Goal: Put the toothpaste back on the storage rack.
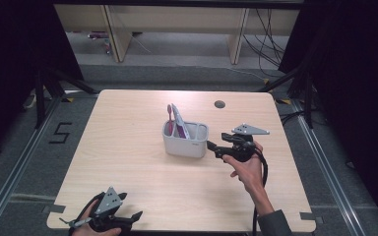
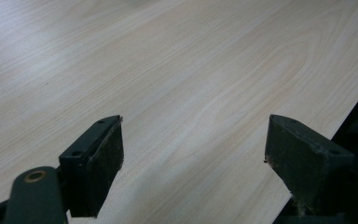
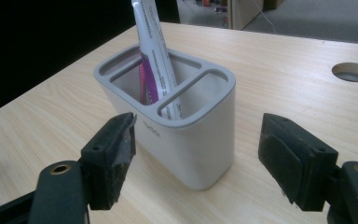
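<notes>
Toothpaste tube (image 1: pixel 180 121) and toothbrush (image 1: pixel 169 118) stand in the holder (image 1: pixel 186 140), apparently placement done. Right gripper (image 1: pixel 211 147) (at holder's 3 o'clock) and left gripper (image 1: pixel 137 215): both open, empty.

The high view looks forward and down over the table (image 1: pixel 128 162). Both gripper views sit low, close above its wood; the right one shares the holder (image 3: pixel 186 135) with the high view.

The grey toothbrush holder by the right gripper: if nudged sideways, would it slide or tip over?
The holder would probably slide: it looks squat, with a flat base on the smooth wooden table. Its walls look like thin moulded plastic, so it is likely light. The tall toothpaste tube and pink toothbrush lean inside, so they may rattle or shift.
</notes>
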